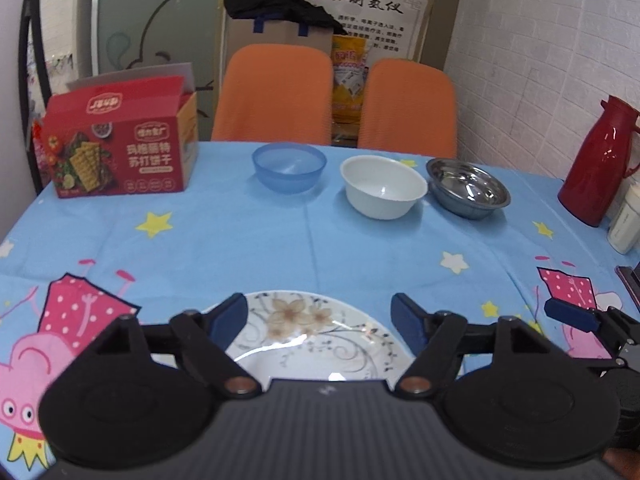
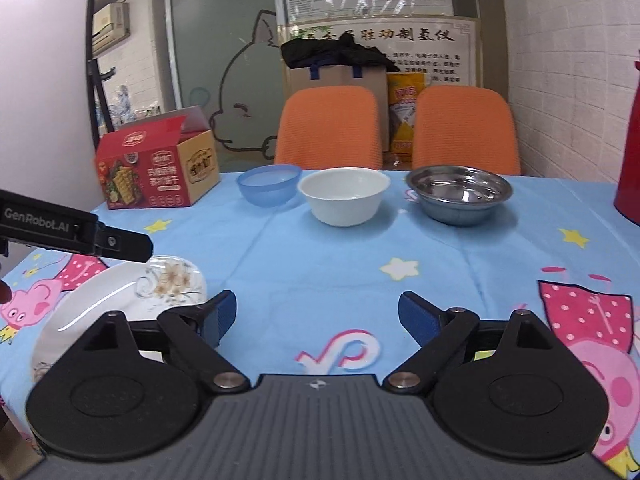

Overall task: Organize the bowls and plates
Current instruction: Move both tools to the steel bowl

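Observation:
A white plate with a flower print lies on the near part of the table, right under my open left gripper, whose fingers stand either side of it without touching. The plate also shows in the right wrist view, left of my open, empty right gripper. Three bowls stand in a row at the far side: a blue plastic bowl, a white bowl and a steel bowl. They also show in the right wrist view: blue bowl, white bowl, steel bowl.
A red cracker box stands at the far left of the table with its blue cartoon cloth. A red thermos and a white container stand at the right edge. Two orange chairs are behind the table.

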The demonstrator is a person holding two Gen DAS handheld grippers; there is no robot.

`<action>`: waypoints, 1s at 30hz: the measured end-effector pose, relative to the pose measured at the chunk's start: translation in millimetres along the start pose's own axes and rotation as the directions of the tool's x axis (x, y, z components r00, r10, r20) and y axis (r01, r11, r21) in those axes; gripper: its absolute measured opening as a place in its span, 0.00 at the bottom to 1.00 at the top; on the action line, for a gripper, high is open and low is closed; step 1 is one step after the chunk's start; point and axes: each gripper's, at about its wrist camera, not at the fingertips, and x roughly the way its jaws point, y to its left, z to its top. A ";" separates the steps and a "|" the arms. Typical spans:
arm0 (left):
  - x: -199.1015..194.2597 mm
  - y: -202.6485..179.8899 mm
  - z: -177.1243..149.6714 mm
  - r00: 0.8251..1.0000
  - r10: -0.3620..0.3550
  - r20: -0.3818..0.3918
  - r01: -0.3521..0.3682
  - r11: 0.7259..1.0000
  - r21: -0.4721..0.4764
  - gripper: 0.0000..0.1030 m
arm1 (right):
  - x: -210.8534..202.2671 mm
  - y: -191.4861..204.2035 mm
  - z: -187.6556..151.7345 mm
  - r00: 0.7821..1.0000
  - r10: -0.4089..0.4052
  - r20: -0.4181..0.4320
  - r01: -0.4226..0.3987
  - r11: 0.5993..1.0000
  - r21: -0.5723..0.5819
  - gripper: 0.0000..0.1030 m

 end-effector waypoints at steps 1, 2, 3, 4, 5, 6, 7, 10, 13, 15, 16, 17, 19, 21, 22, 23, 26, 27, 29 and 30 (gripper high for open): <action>3.4 -7.1 1.7 1.000 -0.006 -0.001 0.006 1.000 0.010 0.74 | -2.0 -9.4 -0.9 1.000 -0.022 0.001 0.022 1.000 0.017 1.00; 7.1 -14.5 3.5 1.000 -0.011 -0.005 0.012 1.000 0.020 0.74 | -3.8 -18.7 -1.4 0.999 -0.041 0.001 0.041 0.998 0.037 1.00; 11.3 -22.9 5.7 1.000 -0.021 -0.012 0.022 0.999 0.030 0.74 | -5.5 -26.8 -1.7 0.998 -0.057 0.001 0.056 0.997 0.055 1.00; 14.9 -29.5 7.4 0.999 -0.029 -0.018 0.030 0.999 0.039 0.74 | -7.3 -34.2 -2.1 0.997 -0.071 0.002 0.070 0.995 0.073 1.00; 18.4 -36.1 9.1 0.999 -0.035 -0.023 0.036 0.998 0.048 0.74 | -9.3 -42.4 -3.2 0.996 -0.084 0.004 0.083 0.992 0.092 1.00; 22.0 -43.8 11.0 0.999 -0.040 -0.027 0.042 0.997 0.059 0.74 | -10.9 -49.6 -3.7 0.995 -0.095 0.003 0.094 0.990 0.107 1.00; 24.9 -50.3 12.1 0.999 -0.045 -0.030 0.047 0.996 0.070 0.74 | -11.7 -55.6 -3.9 0.995 -0.103 0.002 0.102 0.988 0.117 1.00; 33.8 -66.6 17.2 0.998 -0.057 -0.042 0.061 0.993 0.098 0.74 | -12.7 -72.8 -3.1 0.993 -0.116 0.006 0.114 0.983 0.144 1.00; 43.7 -80.2 23.6 0.997 -0.054 -0.053 0.061 0.990 0.129 0.74 | -10.0 -88.8 -0.7 0.992 -0.127 0.010 0.124 0.980 0.157 1.00; 52.2 -87.1 28.8 0.997 -0.045 -0.064 0.054 0.987 0.150 0.74 | -6.6 -101.3 1.8 0.991 -0.130 0.010 0.126 0.978 0.167 1.00; 57.0 -89.7 31.8 0.997 -0.040 -0.069 0.051 0.986 0.161 0.74 | -3.9 -106.6 3.7 0.991 -0.131 0.009 0.128 0.977 0.171 1.00; 61.7 -92.7 35.1 0.997 -0.035 -0.073 0.047 0.984 0.172 0.74 | -0.7 -114.6 7.1 0.991 -0.131 0.007 0.128 0.976 0.175 1.00; 71.7 -96.2 42.7 0.997 -0.020 -0.080 0.035 0.981 0.192 0.74 | 6.8 -126.7 15.6 0.992 -0.130 0.007 0.126 0.977 0.174 1.00; 81.5 -97.9 51.3 0.996 -0.011 -0.086 0.029 0.977 0.210 0.74 | 15.7 -140.3 28.1 0.992 -0.122 0.015 0.118 0.978 0.174 1.00; 86.3 -98.9 56.4 0.996 -0.007 -0.087 0.025 0.976 0.215 0.74 | 20.5 -147.6 35.0 0.993 -0.113 0.017 0.109 0.978 0.177 1.00; 91.3 -100.1 63.3 0.996 -0.004 -0.086 0.023 0.975 0.221 0.74 | 25.7 -154.5 42.7 0.994 -0.106 0.020 0.100 0.978 0.181 1.00; 104.9 -103.6 87.6 0.997 -0.030 -0.069 0.044 0.977 0.211 0.74 | 39.8 -173.0 64.6 0.995 -0.097 0.037 0.088 0.978 0.191 1.00; 111.8 -105.9 99.0 0.997 -0.054 -0.060 0.065 0.978 0.200 0.74 | 45.2 -177.4 70.7 0.994 -0.103 0.039 0.094 0.978 0.188 1.00; 128.2 -113.7 122.0 0.994 -0.101 -0.047 0.108 0.976 0.188 0.74 | 57.5 -185.0 82.0 0.992 -0.119 0.036 0.111 0.978 0.174 1.00; 137.8 -117.7 132.6 0.991 -0.123 -0.046 0.129 0.974 0.186 0.74 | 64.2 -188.5 86.4 0.992 -0.125 0.033 0.117 0.978 0.171 1.00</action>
